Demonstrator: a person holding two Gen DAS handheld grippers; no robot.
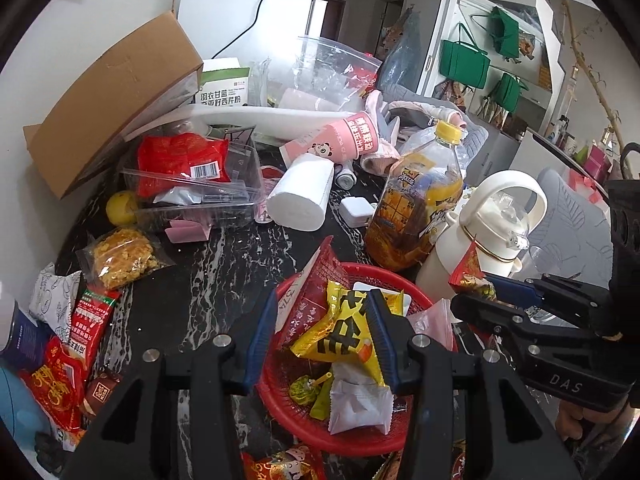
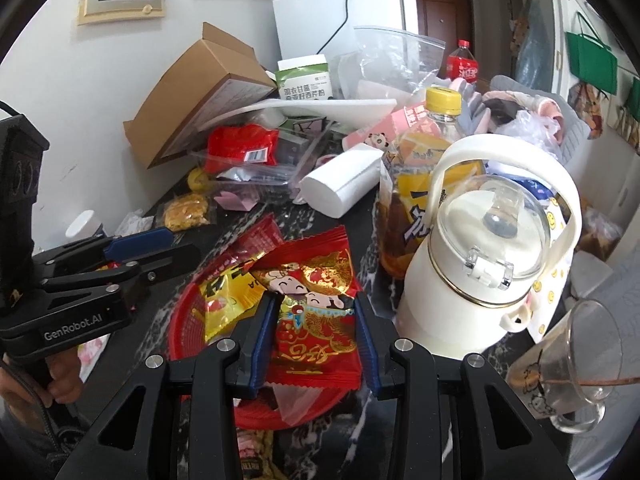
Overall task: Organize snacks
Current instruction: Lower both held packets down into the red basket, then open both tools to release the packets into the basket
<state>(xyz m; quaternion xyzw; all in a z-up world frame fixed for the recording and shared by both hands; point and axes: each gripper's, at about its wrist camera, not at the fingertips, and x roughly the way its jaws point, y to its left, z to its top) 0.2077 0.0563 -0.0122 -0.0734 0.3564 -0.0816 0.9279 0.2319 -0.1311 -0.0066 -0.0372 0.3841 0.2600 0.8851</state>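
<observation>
Right wrist: glossy crinkled red packet [image 2: 316, 320], round woven-plastic basket [image 2: 182, 320]

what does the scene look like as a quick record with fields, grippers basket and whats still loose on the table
surface: dark marbled table, cluttered
basket: red basket near the front, several snack packets inside
left gripper: over the basket, jaws either side of a yellow packet; grip unclear
right gripper: shut on a red packet with gold print, held above the basket
beside basket: white jug with handle, yellow-capped drink bottle
loose snacks: clear bag of yellow crumbly snack, red packets at the left edge
other clutter: paper roll, cardboard box
</observation>
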